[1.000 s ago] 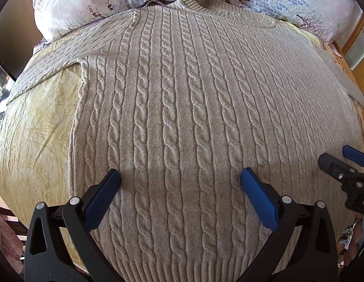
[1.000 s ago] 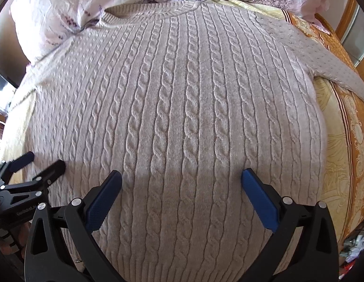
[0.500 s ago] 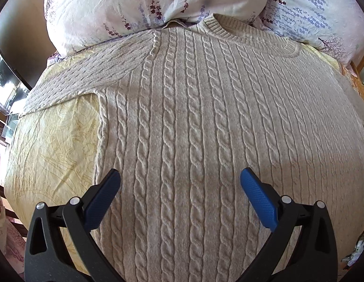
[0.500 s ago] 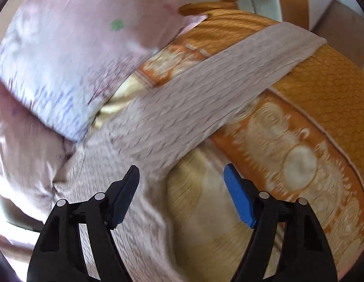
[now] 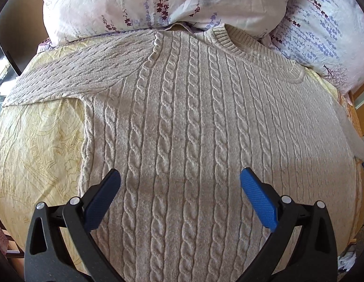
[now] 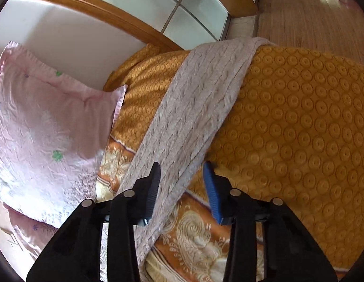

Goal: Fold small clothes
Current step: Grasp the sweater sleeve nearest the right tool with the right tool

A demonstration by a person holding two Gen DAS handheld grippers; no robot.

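A: Left wrist view: the beige cable-knit sweater lies flat, front up, on the yellow bedsheet. Its collar is at the far side, touching the floral pillows. One sleeve is stretched out to the left over the sheet.

B: And the left gripper?

A: It hangs above the lower body of the sweater with the jaws wide apart. Nothing is between them.

B: What does the right wrist view show?

A: The other sleeve runs across the orange patterned bedspread to the edge of the bed. The right gripper has just been closing; its jaws are narrow now, one on each side of the sleeve. Whether the pads already press the knit, I cannot tell. A pink pillow lies to the left, near the sleeve, and a wooden floor is beyond the bed.
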